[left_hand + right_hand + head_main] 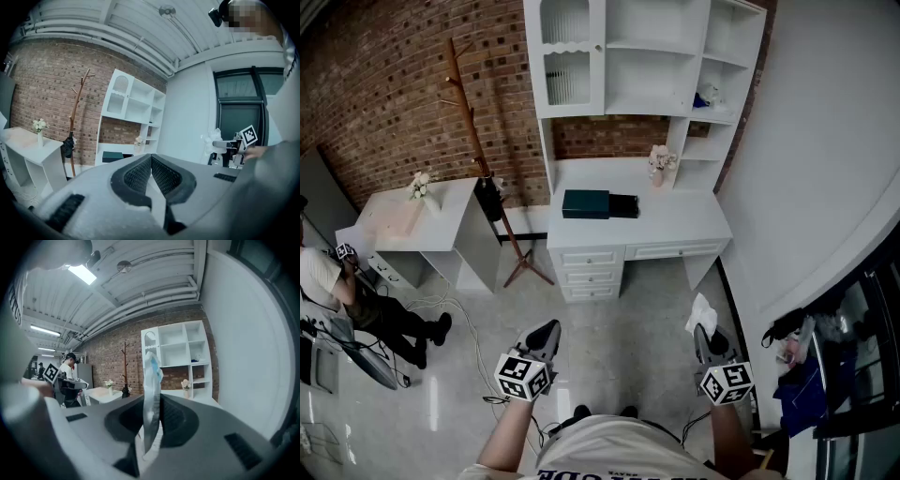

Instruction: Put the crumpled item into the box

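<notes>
Head view is showing my right tongs (705, 335) pinching the wad (701, 311), left tongs (547, 330) pressing together empty. Grabbing is done; the box (586, 203), sitting mid-desk (675, 225), is waiting well apart.

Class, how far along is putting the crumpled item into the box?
Done: the right gripper is shut on the crumpled item. In hand: it is held up, far short of the box on the desk. Left: reaching the box and dropping it in.

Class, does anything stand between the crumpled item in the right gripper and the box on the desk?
Nothing visible does: only bare floor lies between the crumpled item, held in the right gripper, and the desk bearing the box.
</notes>
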Demonstrator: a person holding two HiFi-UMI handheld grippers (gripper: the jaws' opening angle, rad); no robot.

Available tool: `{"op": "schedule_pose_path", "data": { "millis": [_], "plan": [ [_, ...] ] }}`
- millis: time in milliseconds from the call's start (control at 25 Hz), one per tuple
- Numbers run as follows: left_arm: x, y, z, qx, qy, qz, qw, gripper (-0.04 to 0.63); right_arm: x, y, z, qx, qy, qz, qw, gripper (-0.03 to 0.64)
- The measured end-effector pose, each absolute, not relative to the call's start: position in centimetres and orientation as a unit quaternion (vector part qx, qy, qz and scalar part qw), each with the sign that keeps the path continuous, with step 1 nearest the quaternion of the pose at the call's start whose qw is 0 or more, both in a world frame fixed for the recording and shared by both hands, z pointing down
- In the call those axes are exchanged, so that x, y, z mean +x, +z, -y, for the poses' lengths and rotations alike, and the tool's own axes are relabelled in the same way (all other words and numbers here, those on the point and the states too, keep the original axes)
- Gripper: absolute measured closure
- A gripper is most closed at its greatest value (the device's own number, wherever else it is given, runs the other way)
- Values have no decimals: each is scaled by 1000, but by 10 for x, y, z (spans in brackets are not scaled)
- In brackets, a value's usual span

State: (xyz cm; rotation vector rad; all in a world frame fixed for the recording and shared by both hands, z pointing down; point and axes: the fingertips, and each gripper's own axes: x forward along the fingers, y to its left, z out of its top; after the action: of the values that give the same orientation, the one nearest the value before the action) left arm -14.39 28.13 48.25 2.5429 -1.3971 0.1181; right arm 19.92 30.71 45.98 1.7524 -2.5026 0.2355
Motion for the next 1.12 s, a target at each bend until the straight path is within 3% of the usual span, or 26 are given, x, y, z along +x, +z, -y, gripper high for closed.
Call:
{"op": "schedule_pose_path", "data": {
  "millis": [1120],
  "plan": [
    [-101, 484, -289, 859, 49, 495, 120, 571, 243, 459, -301, 554, 88, 827, 34, 545]
  ]
}}
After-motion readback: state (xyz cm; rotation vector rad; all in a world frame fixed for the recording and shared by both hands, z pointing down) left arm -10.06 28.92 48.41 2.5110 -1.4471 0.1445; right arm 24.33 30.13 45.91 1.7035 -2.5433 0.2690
